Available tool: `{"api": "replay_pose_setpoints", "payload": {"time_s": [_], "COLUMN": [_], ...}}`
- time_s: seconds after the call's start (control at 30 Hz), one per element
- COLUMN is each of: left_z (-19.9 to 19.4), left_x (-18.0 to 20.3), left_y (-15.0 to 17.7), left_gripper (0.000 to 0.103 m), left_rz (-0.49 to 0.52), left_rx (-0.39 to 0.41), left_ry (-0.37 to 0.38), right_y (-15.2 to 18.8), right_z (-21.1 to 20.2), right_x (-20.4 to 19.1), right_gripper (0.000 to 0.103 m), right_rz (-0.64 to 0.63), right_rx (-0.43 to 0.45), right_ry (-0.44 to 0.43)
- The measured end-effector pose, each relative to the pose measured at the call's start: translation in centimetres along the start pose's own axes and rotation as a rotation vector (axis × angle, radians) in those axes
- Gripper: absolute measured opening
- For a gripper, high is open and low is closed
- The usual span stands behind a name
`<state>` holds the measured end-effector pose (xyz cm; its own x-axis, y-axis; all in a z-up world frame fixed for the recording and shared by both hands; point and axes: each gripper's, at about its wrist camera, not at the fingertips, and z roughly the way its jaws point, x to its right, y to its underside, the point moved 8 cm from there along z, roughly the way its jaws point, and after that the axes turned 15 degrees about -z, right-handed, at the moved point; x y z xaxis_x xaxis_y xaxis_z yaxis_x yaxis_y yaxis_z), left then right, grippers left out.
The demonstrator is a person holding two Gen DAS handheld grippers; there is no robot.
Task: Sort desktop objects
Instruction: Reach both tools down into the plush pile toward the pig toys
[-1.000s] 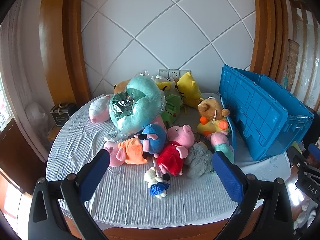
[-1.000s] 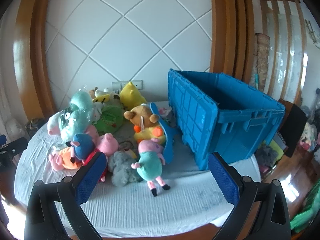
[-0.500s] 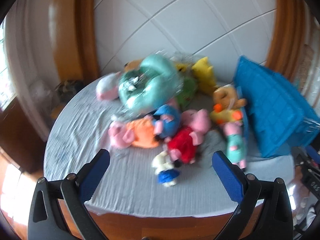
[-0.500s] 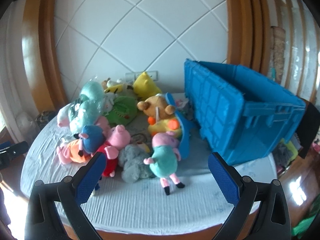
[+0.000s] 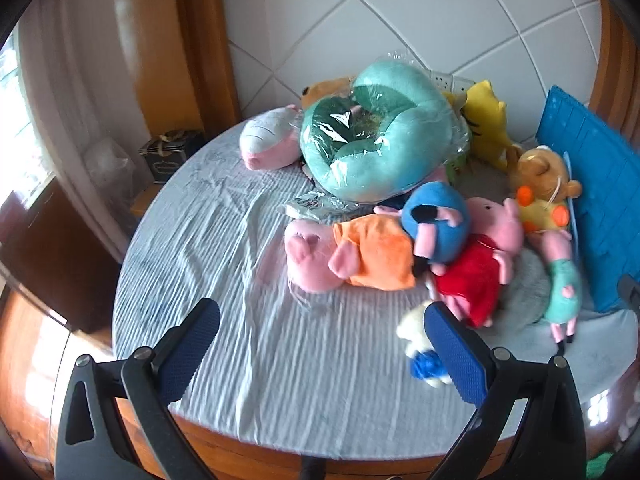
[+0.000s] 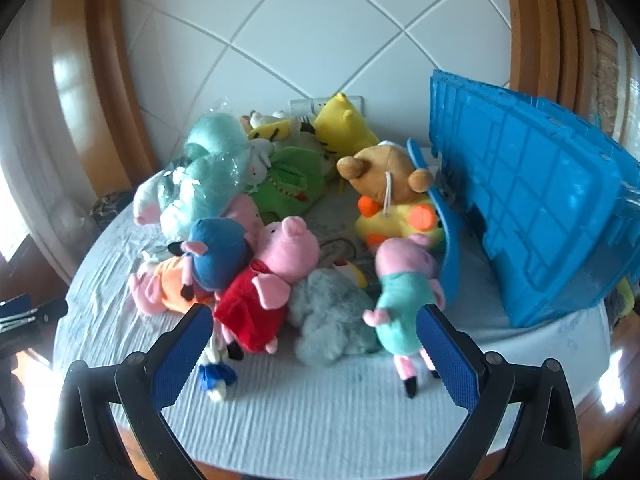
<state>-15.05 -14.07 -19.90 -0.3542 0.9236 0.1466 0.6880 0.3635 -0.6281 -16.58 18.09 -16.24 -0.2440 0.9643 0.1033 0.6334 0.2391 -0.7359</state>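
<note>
A pile of plush toys lies on a round table with a pale blue cloth (image 5: pixel 224 264). In the left wrist view I see a pig in orange (image 5: pixel 348 256), a blue-headed pig (image 5: pixel 436 224), a pig in red (image 5: pixel 480 260), a bagged teal cushion (image 5: pixel 380 132) and a small white and blue doll (image 5: pixel 420 348). My left gripper (image 5: pixel 324 332) is open and empty above the cloth, just in front of the orange pig. In the right wrist view my right gripper (image 6: pixel 316 336) is open and empty, in front of a grey plush (image 6: pixel 332 320), with the pig in teal (image 6: pixel 404 300) by its right finger.
A big blue crate (image 6: pixel 540 208) stands tilted at the table's right side, and its loose blue lid (image 6: pixel 444 232) leans by a bear-duck plush (image 6: pixel 392 200). A yellow plush (image 6: pixel 344 128) and a green one (image 6: pixel 292 180) lie near the tiled wall. A dark box (image 5: pixel 168 152) sits beyond the table's left edge.
Both grippers have moved closer to the pile and tilted down. The left view has swung left, so the crate sits at its right edge. No toy has moved.
</note>
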Motion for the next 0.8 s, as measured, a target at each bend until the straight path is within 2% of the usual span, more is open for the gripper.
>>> {"api": "replay_pose_setpoints", "payload": {"time_s": [0.2, 0.4, 0.53, 0.57, 0.67, 0.8], "left_z": [6.7, 10.6, 11.6, 11.9, 13.0, 14.8], "left_x": [-1.0, -1.1, -1.5, -1.5, -1.6, -0.7], "left_y": [-2.0, -0.7, -1.0, -1.1, -1.6, -1.7], "left_gripper": [0.103, 0.103, 0.103, 0.103, 0.103, 0.103], "left_rz": [0.089, 0.137, 0.126, 0.129, 0.13, 0.146], "left_rx": [-0.091, -0.172, -0.172, -0.172, -0.171, -0.198], "left_ry": [0.022, 0.031, 0.023, 0.018, 0.006, 0.027], "right_y": [-1.2, 1.3, 1.4, 1.3, 1.2, 1.0], "right_z": [6.0, 9.2, 10.8, 11.2, 12.5, 14.2], "right_x": [-3.4, -5.7, -5.7, -5.7, -5.6, -5.6], "right_gripper": [0.103, 0.102, 0.082, 0.079, 0.079, 0.08], "right_rz": [0.064, 0.087, 0.092, 0.093, 0.095, 0.097], "right_rx": [-0.102, -0.195, -0.216, -0.219, -0.237, -0.262], "right_ry": [0.028, 0.014, 0.007, 0.004, 0.007, 0.01]}}
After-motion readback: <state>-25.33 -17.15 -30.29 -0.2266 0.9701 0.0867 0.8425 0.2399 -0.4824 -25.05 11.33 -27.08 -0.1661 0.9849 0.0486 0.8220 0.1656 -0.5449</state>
